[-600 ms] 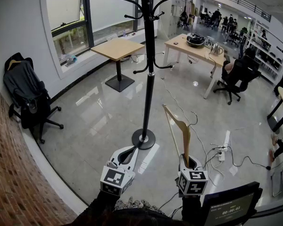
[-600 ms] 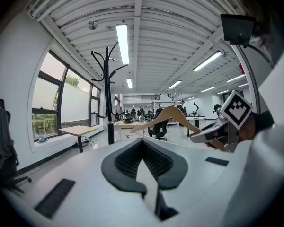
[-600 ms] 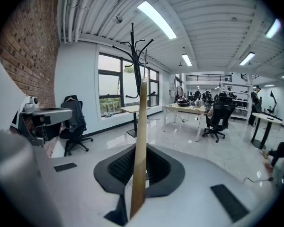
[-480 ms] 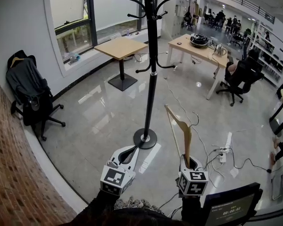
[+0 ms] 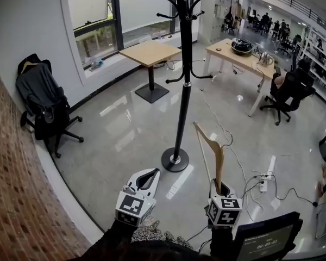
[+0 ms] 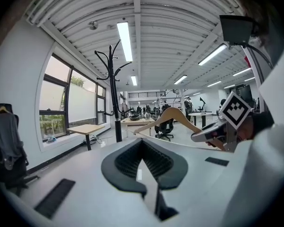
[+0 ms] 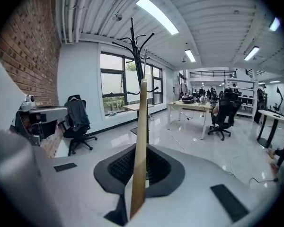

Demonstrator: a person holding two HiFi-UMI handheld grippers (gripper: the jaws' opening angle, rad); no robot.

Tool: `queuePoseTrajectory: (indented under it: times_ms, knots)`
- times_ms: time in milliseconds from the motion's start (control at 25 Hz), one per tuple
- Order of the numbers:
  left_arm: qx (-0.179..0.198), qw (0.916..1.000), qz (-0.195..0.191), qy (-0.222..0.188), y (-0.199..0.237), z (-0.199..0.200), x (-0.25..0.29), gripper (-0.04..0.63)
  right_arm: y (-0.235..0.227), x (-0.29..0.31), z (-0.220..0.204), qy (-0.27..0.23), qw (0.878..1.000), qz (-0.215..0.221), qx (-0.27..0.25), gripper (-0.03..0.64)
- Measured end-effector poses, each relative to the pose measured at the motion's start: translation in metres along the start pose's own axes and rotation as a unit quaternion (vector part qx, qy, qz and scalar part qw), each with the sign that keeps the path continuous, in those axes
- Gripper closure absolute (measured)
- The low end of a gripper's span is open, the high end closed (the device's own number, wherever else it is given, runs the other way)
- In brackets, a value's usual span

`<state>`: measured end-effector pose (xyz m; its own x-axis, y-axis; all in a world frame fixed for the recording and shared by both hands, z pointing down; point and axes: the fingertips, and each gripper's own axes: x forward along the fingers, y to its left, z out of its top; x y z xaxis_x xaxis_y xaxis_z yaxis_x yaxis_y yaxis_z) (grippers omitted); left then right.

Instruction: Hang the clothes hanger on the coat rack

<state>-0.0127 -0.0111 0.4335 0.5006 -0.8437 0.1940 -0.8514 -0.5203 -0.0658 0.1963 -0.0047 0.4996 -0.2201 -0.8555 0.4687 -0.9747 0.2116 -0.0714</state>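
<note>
Closer now, the coat rack (image 5: 182, 80) has shifted rightward in the head view. The right claw (image 5: 220, 189) is clamped on the hanger (image 5: 212, 151), long axis upright, hook pointing right. The left claw (image 5: 146, 177) is closed and empty.

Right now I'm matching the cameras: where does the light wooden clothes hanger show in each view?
Head view: light wooden clothes hanger lower right, upright in the right gripper.
Left gripper view: hanger centre right, beyond the jaws.
Right gripper view: hanger centre, edge-on between the jaws.
Shared landmark: the tall black coat rack.
</note>
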Motion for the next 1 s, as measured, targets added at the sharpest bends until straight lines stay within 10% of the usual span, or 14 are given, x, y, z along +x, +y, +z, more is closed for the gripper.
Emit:
queuePoseTrajectory:
  times_ms: [1000]
  knots:
    - [-0.02, 0.9982, -0.05, -0.026, 0.142, 0.007, 0.112, 0.589, 0.005, 0.134, 0.079, 0.001, 0.997, -0.078, -0.001, 0.577]
